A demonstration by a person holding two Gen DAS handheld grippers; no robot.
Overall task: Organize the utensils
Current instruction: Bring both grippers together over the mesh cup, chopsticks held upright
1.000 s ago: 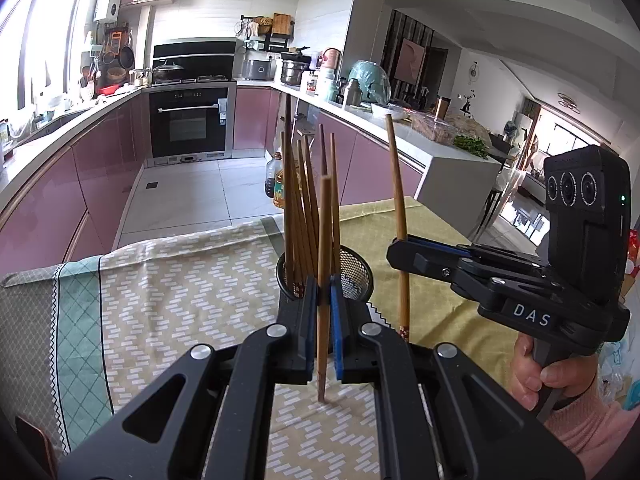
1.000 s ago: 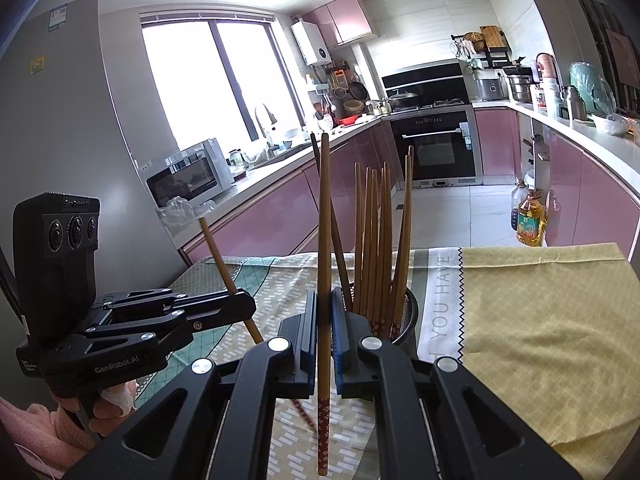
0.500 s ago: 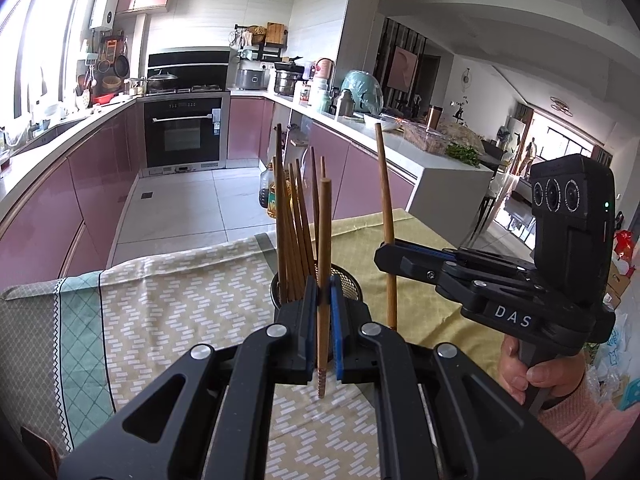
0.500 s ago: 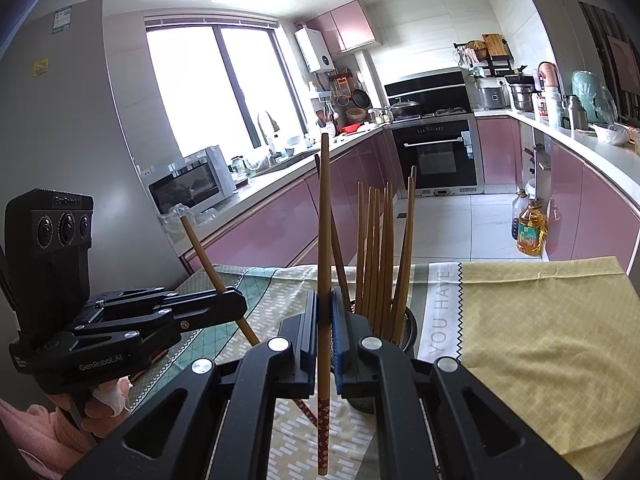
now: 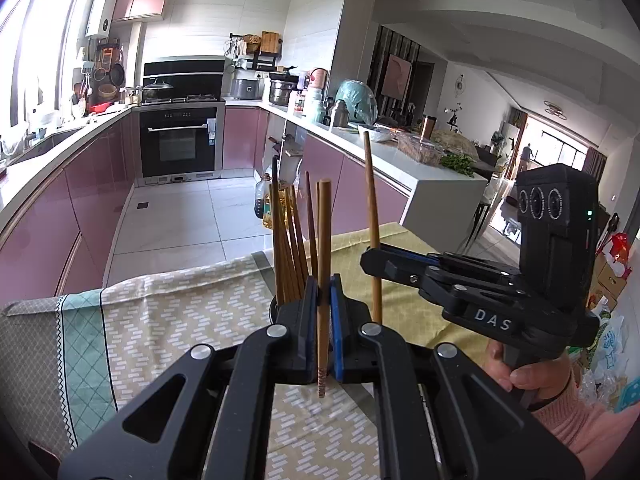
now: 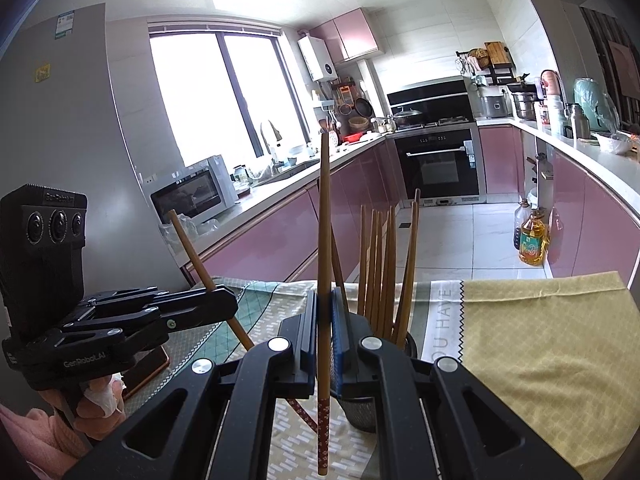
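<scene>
While your left gripper (image 5: 323,334) has climbed since a second ago, its chopstick (image 5: 323,264) now hangs higher over the cloth-covered tabletop (image 5: 168,320), still clenched upright. Your right gripper (image 6: 325,344) grips its own chopstick (image 6: 324,248), barely shifted. Black fingers hide most of the mesh holder (image 6: 362,408) of standing chopsticks (image 6: 380,272) just ahead. Open yellow cloth (image 6: 540,344) lies right, clear to the far edge.
</scene>
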